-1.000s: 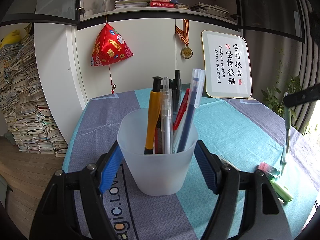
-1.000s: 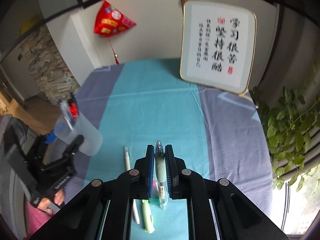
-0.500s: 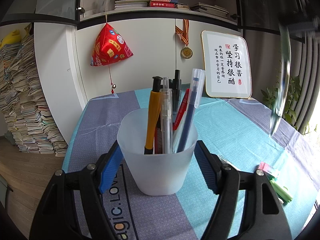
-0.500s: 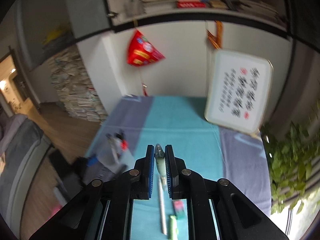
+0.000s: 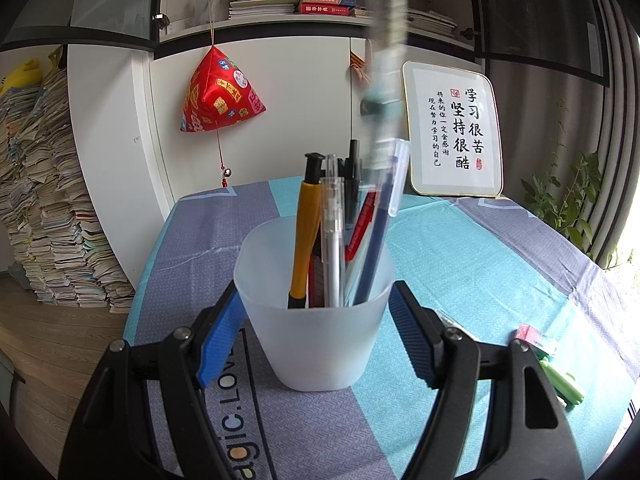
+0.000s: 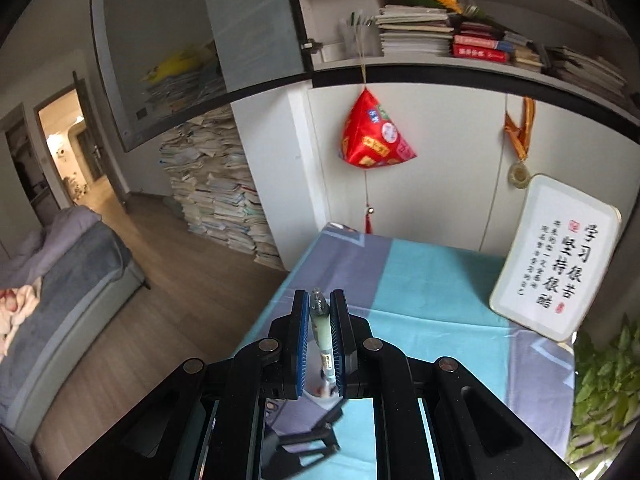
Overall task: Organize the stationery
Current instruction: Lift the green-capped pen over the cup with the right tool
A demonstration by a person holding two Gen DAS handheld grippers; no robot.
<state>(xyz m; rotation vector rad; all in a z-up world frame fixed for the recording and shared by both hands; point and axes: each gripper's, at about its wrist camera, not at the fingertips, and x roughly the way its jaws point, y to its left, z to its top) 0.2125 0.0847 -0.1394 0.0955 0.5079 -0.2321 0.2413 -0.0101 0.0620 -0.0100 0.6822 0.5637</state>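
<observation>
The left gripper grasps a frosted cup of pens standing on the striped tablecloth, while the right gripper clenches a clear pen that hangs blurred at twelve o'clock above the cup, with a green marker lying at four o'clock.

A red pyramid ornament hangs at eleven o'clock; framed calligraphy leans at one o'clock on the desk.
</observation>
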